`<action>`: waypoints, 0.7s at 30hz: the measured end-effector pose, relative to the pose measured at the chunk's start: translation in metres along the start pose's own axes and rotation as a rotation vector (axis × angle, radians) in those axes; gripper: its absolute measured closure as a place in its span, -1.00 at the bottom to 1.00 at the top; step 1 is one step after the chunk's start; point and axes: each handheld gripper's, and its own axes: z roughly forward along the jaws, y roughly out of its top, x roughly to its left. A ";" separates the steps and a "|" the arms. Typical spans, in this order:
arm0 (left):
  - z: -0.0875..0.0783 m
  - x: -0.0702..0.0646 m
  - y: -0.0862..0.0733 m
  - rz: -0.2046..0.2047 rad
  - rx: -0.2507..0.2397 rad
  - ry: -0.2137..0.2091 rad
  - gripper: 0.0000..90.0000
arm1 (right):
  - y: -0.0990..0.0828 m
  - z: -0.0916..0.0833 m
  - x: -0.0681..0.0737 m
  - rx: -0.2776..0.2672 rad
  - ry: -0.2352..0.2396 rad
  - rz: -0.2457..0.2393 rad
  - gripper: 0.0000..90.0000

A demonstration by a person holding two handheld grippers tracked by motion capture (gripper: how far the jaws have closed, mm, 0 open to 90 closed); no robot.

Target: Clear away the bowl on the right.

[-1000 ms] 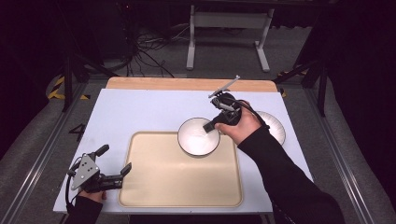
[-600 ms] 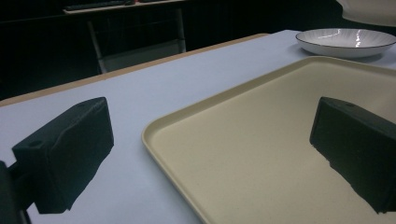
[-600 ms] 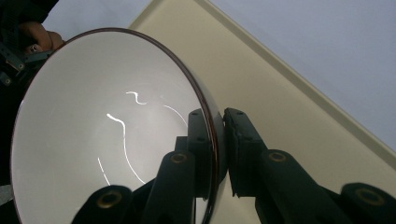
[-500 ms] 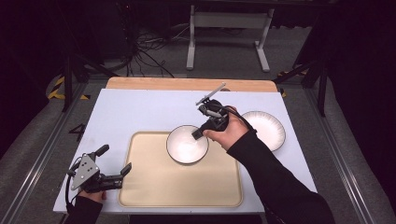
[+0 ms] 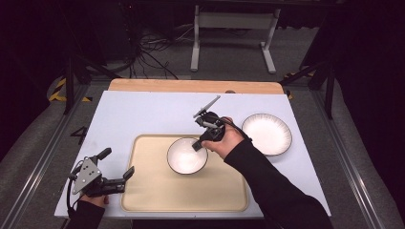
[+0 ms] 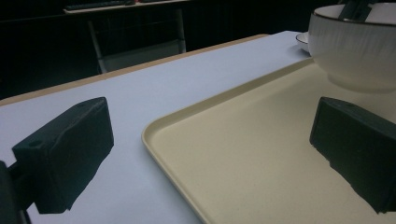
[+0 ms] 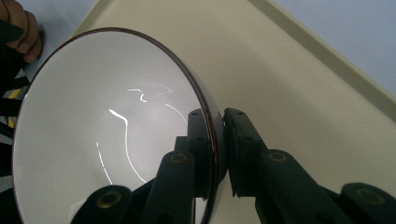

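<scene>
White bowl (image 5: 186, 156) now farther over tray (image 5: 143, 200)

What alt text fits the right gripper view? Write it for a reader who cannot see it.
The right gripper is shut on the rim of a white bowl, one black jaw inside the bowl and one outside. The bowl has a dark edge and glossy interior, and is above a beige tray; the pale blue table shows at upper right.

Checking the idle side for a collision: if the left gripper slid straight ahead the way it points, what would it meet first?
Probably the white bowl on the beige tray; the left gripper points over bare tray toward it.
</scene>
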 end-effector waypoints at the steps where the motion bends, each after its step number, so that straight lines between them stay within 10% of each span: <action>1: 0.000 0.000 0.000 0.000 0.000 0.000 -1.00 | 0.000 0.002 0.000 0.004 0.000 -0.003 0.81; 21: 0.000 0.000 0.000 0.002 0.002 -0.002 -1.00 | -0.005 0.036 -0.005 0.048 0.008 -0.005 0.78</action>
